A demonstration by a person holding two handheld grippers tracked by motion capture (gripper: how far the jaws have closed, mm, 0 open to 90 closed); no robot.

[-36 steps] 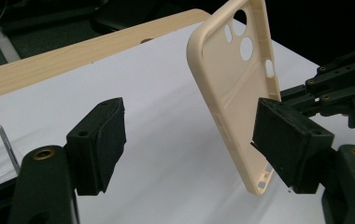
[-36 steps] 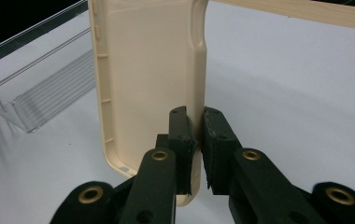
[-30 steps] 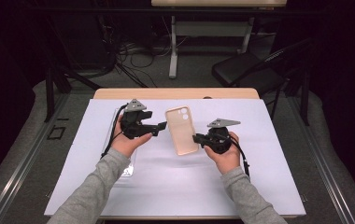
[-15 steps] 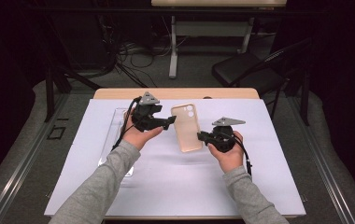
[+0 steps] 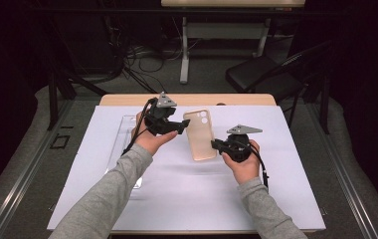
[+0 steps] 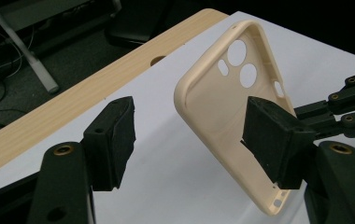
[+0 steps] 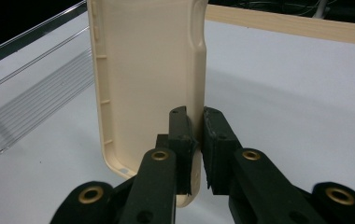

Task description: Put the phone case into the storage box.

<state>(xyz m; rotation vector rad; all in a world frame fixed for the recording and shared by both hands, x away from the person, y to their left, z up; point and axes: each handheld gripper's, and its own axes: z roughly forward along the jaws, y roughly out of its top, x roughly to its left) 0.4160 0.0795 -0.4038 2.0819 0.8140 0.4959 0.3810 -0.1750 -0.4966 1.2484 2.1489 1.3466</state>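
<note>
While right gripper (image 5: pixel 216 145) pinches phone case (image 5: pixel 199 134), left gripper (image 5: pixel 186 124) closing, ungripped

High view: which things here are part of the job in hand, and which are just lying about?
In the job:
- beige plastic phone case, held up off the table
- right gripper, shut on the case's side wall
- left gripper, jaws apart beside the case, just been closing

Lying about:
- clear plastic tray on the white table cover
- black chair behind the table
</note>
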